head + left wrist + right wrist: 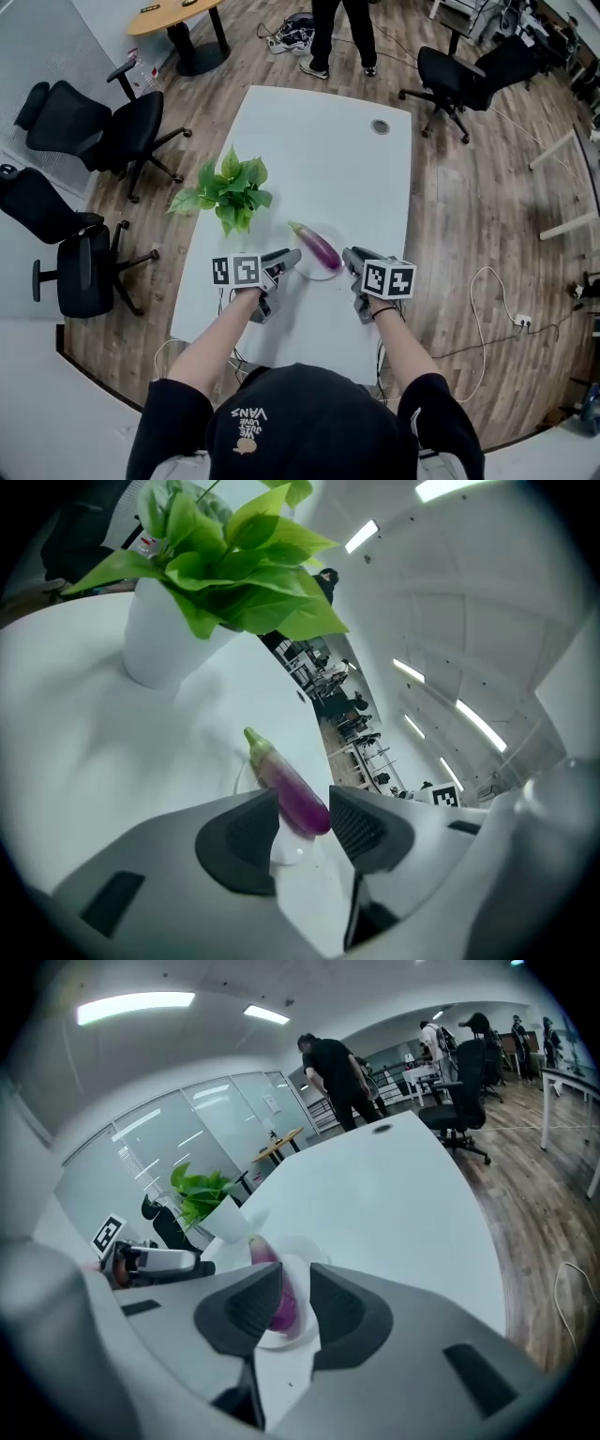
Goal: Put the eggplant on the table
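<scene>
**Eggplant on its plate, both claws open beside it**

The eggplant (pixel 317 247) lies on a pale plate (pixel 324 274) whose rim barely stands out against the white worktop (pixel 319 141). In the right gripper view most of the eggplant (pixel 278 1309) is hidden behind one jaw, and only a purple strip shows in the gap. In the head view the plant (pixel 230 190) covers its own pot, which the left gripper view shows to be white (pixel 161 639). A standing person (pixel 342 33) is cut off by the top edge.

The left claw (pixel 287 260) has its jaws apart and grips nothing. It sits just beside the plate, with the eggplant (pixel 289 787) showing between the jaw tips but not pressed. The right claw (pixel 351 257) is also open and empty, on the plate's other side.

The worktop stands on a wooden floor (pixel 469 216), with black office chairs (pixel 112 127) around it, a round wooden table (pixel 173 17) beyond and cables (pixel 483 309) on the floor
</scene>
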Available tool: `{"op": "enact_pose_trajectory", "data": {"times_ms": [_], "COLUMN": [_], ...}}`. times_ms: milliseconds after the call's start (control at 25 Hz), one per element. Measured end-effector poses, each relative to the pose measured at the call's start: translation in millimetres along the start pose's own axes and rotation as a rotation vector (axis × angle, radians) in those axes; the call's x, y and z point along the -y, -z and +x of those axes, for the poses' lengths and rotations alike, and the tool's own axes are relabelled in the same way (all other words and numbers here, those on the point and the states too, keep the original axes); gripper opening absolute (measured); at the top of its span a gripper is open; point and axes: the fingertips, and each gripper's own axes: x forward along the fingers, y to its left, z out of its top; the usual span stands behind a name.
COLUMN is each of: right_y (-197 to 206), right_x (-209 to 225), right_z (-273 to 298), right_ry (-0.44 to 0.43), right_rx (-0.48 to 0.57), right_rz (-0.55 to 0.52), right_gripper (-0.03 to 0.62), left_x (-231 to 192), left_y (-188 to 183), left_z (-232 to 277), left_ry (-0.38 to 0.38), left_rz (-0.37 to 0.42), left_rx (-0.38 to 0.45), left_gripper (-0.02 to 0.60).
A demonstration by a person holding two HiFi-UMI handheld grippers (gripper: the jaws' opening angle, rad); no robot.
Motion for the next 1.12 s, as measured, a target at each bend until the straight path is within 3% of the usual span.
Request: {"op": "enact_pose_trajectory", "data": {"times_ms": [280, 440, 720, 1120], "right_y": [-4, -3, -8, 20], "right_x": [-26, -39, -60, -80], "right_z": [-26, -43, -79, -112], "right_ry": [-0.024, -0.046, -0.032, -0.031], "right_rx": [0.073, 0.121, 0.249, 0.271], "right_rz": [-0.095, -0.122, -0.278, -0.344], "right_gripper": [0.066, 0.051, 0.033, 0.02], "left_x": [27, 45, 76, 92], "left_y": [-2, -1, 7, 41], "left_z": [-20, -33, -53, -73], "left_ry": [0.013, 0.003, -0.013, -0.008], "left_rz": [0.176, 0.274, 0.459, 0.509], "left_rx": [0.085, 0.139, 0.216, 0.238], "left_gripper": [0.067, 0.031, 0.017, 0.011]}}
